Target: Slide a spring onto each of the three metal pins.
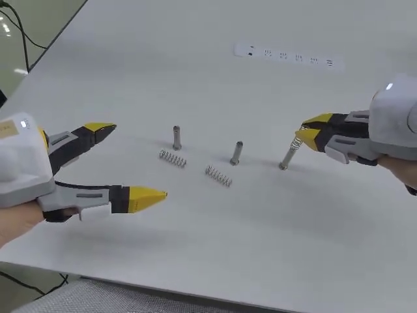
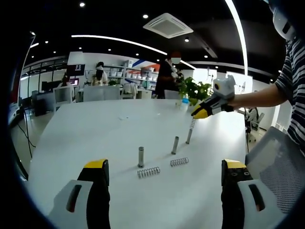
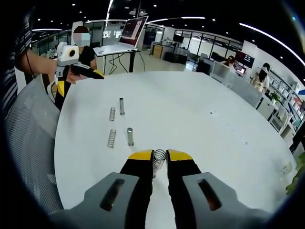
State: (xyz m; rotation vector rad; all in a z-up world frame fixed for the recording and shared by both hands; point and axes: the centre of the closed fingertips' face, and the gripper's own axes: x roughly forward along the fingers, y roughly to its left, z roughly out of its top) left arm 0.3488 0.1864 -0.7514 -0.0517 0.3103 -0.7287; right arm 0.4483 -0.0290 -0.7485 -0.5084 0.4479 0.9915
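White workbench top [image 1: 215, 248] stretches across the head view, a flat white power strip [image 1: 287, 56] at its far side; the short grey left metal pin [image 1: 176, 137] and middle metal pin [image 1: 236, 152] stand upright, the first loose wire spring [image 1: 172, 158] lying just in front of the left one, the second loose wire spring [image 1: 218, 175] near the middle one; the yellow-tipped left gripper [image 1: 130, 161] hovers at the left, jaws wide apart, holding nothing; the yellow-tipped right gripper [image 1: 301, 130] is clamped on the third wire spring [image 1: 296, 143] at the top of the right metal pin [image 1: 285, 161], which leans toward it.

From the left gripper view, an open-plan office with ceiling lights lies behind the bench; its own jaws stand well apart over bare tabletop, pins and lying springs ahead, the right gripper beyond them pinching the coil on the farthest pin; a striped sleeve [image 2: 290, 81] shows at the right edge.

From the right gripper view, the jaws meet on the third spring, seen end-on between the yellow tips; two pins and both loose springs lie beyond.
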